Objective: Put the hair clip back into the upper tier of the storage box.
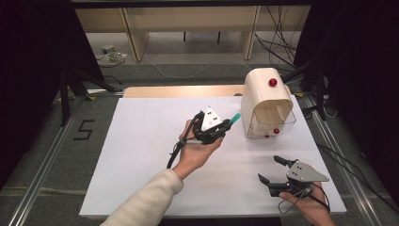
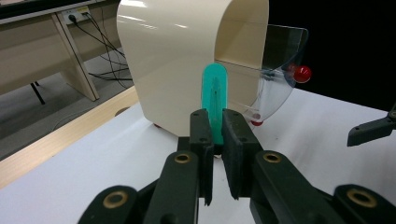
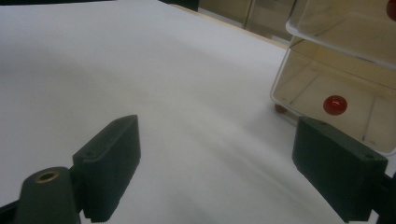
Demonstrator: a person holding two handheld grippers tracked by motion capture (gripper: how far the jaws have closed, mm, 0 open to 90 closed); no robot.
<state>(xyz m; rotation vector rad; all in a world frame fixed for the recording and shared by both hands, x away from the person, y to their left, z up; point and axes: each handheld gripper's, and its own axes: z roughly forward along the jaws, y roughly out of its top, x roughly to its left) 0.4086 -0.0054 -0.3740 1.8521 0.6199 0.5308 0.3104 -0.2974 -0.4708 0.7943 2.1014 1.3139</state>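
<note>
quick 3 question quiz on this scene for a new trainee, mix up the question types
1. True or false: the left tongs are shut on the teal stick.
2. How do the right tongs stand? A) wide open with nothing between them B) shut on a red ball C) gripping the clear door
3. Fill in: the teal stick points toward the cream ____ with red knobs.

Key
1. True
2. A
3. bread box; its clear door is swung open.
</note>
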